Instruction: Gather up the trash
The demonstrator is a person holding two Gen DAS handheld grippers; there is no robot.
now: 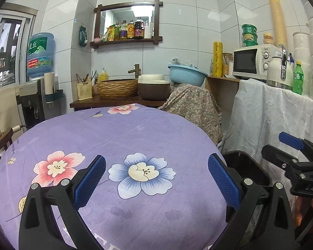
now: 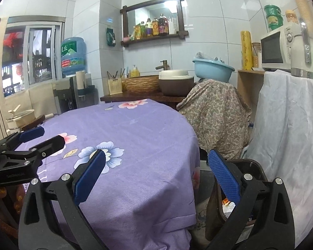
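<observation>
My left gripper (image 1: 156, 179) is open and empty over the round table with the purple flowered cloth (image 1: 114, 137). My right gripper (image 2: 156, 177) is open and empty at the table's right edge (image 2: 189, 145). A black trash bin (image 2: 254, 173) stands on the floor to the right of the table, under my right gripper's right finger; some scraps (image 2: 227, 203) lie inside it. The bin also shows in the left wrist view (image 1: 248, 166). The right gripper appears at the right of the left wrist view (image 1: 290, 152). The left gripper appears at the left of the right wrist view (image 2: 31, 143). I see no trash on the cloth.
A patterned cloth (image 1: 194, 106) covers something beyond the table, with a blue basin (image 1: 186, 74) on it. A white sheet (image 1: 271, 120) hangs off a counter with a microwave (image 1: 252, 61), kettle and green bottle. A sink counter (image 1: 114, 99) and water dispenser (image 1: 34, 100) stand behind.
</observation>
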